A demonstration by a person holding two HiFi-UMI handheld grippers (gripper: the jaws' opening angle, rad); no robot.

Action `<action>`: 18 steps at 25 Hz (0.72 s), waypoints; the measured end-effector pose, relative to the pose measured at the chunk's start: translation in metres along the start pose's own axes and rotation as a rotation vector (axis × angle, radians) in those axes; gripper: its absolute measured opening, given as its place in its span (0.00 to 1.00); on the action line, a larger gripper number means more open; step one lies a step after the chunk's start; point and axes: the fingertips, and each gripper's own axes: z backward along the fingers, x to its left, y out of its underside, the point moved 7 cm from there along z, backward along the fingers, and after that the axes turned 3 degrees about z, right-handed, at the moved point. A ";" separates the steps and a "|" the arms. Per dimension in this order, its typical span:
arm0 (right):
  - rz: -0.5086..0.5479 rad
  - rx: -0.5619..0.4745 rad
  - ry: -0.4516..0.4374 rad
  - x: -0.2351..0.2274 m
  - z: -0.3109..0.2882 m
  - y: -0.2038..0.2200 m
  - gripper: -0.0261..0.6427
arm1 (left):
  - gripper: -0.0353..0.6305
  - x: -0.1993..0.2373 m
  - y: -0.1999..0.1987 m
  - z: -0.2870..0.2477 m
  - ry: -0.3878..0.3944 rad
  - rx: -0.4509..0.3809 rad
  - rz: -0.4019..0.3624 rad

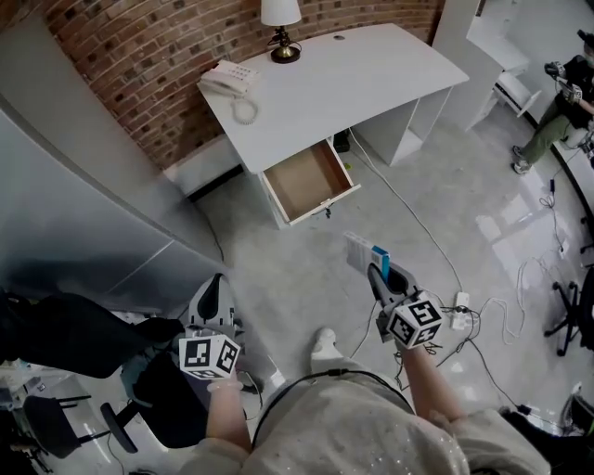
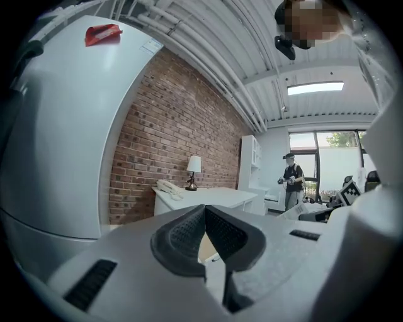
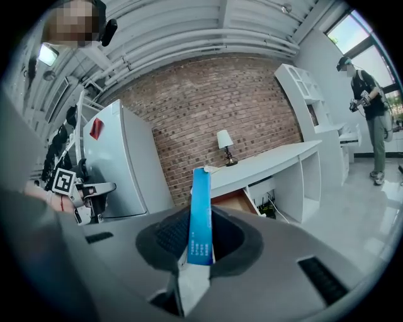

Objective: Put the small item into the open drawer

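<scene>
Claws, head view: right claw (image 1: 376, 270) at 5 o'clock is clenched on a small box (image 1: 362, 251), blue edge up, held out front so it can go straight in; left claw (image 1: 214, 289) at 7 o'clock hangs low and aside, out of the way.
Drawer, head view: drawer (image 1: 326, 205) stands pulled out from the desk (image 1: 362, 74) at 12 o'clock, its bare wooden bottom showing. It is well apart from the small box, at about 11 o'clock from the right claw.
Desk top, head view: lamp (image 1: 280, 28) and phone (image 1: 228, 81) sit at the back near the brick wall (image 1: 139, 65), away from the drawer.
Left claw, left gripper view: jaws meet at the tips with nothing between them; probably spare, since the drawer is already open.
Ahead, left gripper view: desk and lamp at 12 o'clock; a person (image 2: 291, 179) stands off at 3 o'clock.
Right claw, right gripper view: pads pinch the small box on its broad faces, upright, thin edge toward the camera, so it likely slips little.
Target, right gripper view: drawer opening sits at 1 o'clock just past the box top, under the desk.
Progress: by my reading, the carry stage; the small box is not yet in the drawer.
</scene>
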 end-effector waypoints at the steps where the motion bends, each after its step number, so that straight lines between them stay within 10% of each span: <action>1: -0.002 0.003 -0.007 -0.004 -0.006 -0.001 0.14 | 0.06 0.000 -0.001 -0.005 -0.004 -0.002 -0.004; 18: 0.006 0.058 -0.101 -0.027 -0.099 -0.008 0.14 | 0.06 0.016 0.016 -0.062 -0.053 0.028 0.033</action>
